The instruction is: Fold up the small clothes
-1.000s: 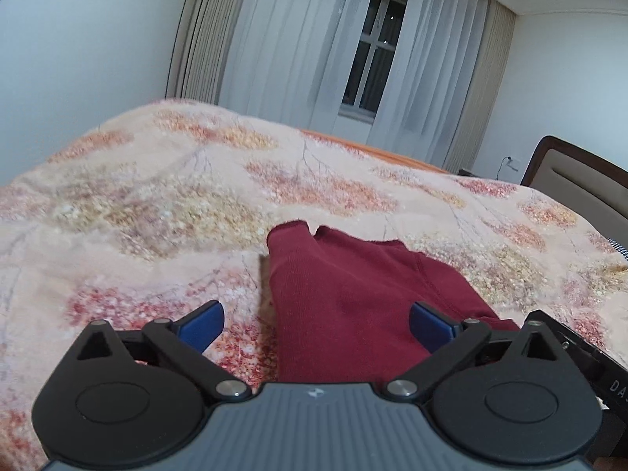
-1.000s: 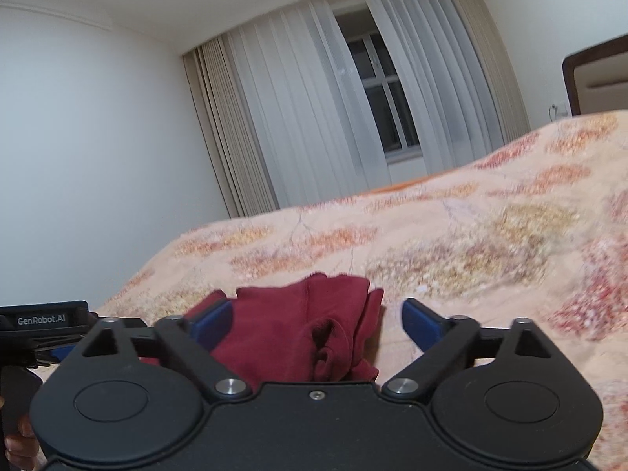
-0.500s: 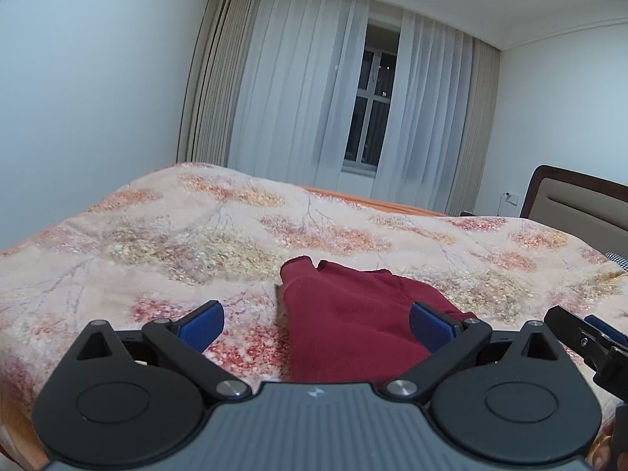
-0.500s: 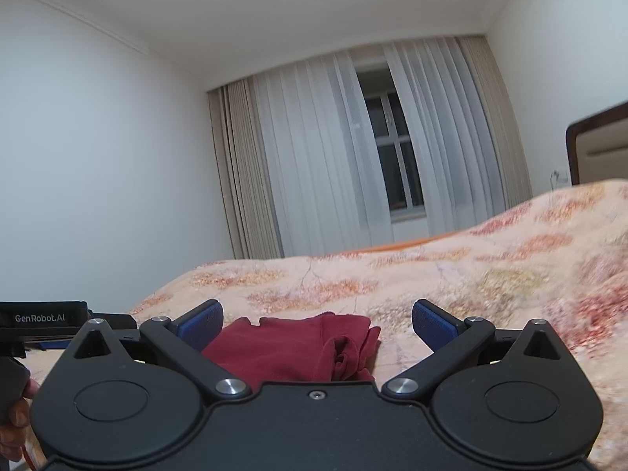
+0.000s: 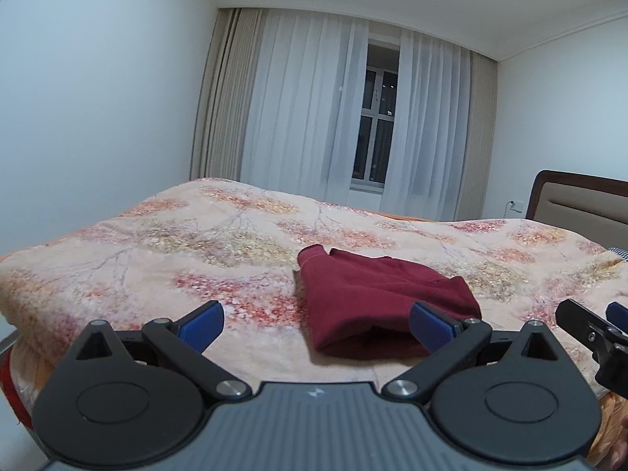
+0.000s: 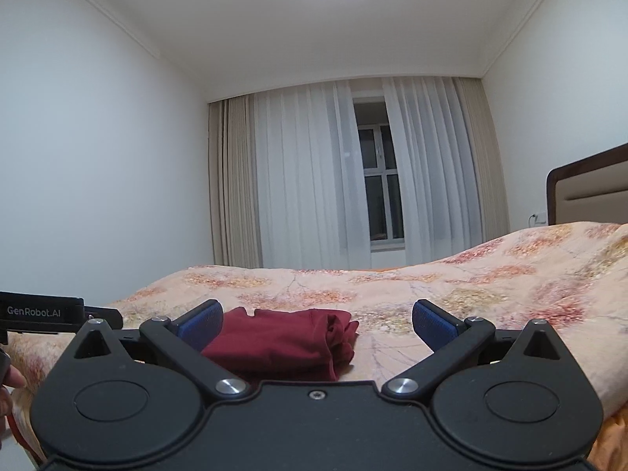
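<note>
White walls, a pale ceiling and sheer white curtains [image 5: 353,117] over a dark window [image 6: 378,184] fill the top half of both your views. Below them spreads the peach bedspread printed with red and yellow blossom branches [image 5: 176,259], and a brown-framed padded headboard [image 5: 581,200] sits at the right edge.

Your task item, the folded dark red knit garment [image 5: 376,294], lies flat on that bedspread just below centre in the left wrist view. Its folded edge faces the lower frame, and a sleeve cuff pokes up at its upper left corner. In the right wrist view the same garment [image 6: 282,341] sits low and centre-left, with bunched folds along its right side.

Your left gripper [image 5: 316,322] is spread wide, its 2 blue-padded fingers [image 5: 202,322] apart and holding nothing; the right finger overlaps the garment's corner in the view, though you cannot tell contact. Your right gripper [image 6: 316,320] is likewise wide apart and empty, hanging just short of the garment.

White lettering "GenRobot.AI" reads on the black body at the left edge of the right wrist view. A fingertip [image 6: 11,382] shows beneath it.
</note>
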Demonstrator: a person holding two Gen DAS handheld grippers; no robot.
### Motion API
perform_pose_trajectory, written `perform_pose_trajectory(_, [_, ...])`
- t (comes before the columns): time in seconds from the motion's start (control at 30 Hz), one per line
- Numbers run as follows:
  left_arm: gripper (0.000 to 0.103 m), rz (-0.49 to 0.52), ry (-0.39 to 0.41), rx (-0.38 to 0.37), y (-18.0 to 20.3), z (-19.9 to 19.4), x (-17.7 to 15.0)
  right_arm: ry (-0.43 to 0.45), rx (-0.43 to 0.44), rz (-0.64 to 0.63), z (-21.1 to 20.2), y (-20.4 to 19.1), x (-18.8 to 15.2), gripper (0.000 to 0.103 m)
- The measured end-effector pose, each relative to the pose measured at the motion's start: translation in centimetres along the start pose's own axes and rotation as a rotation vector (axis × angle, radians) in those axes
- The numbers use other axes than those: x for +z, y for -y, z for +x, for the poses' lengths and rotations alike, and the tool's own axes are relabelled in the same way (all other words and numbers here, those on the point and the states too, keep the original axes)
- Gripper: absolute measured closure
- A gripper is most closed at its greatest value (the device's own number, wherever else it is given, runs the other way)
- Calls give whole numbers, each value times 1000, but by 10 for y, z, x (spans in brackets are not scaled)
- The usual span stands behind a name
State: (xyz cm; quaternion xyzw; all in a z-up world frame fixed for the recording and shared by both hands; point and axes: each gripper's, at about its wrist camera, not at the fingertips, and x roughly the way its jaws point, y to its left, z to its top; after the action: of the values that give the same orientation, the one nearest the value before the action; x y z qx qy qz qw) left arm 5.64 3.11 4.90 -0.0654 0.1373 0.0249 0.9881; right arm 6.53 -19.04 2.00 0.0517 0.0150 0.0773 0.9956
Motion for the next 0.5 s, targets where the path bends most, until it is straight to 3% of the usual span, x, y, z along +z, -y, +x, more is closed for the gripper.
perform_pose_trajectory(0.3, [0,8,6,-17,-9,-12,-29,-2,-16,-79,-17,-13,-24,0])
perform_pose_trajectory(0.5, [0,18,-19,-11,-11,-6,-38,-10,-39,-66,-14,-8,-28,0])
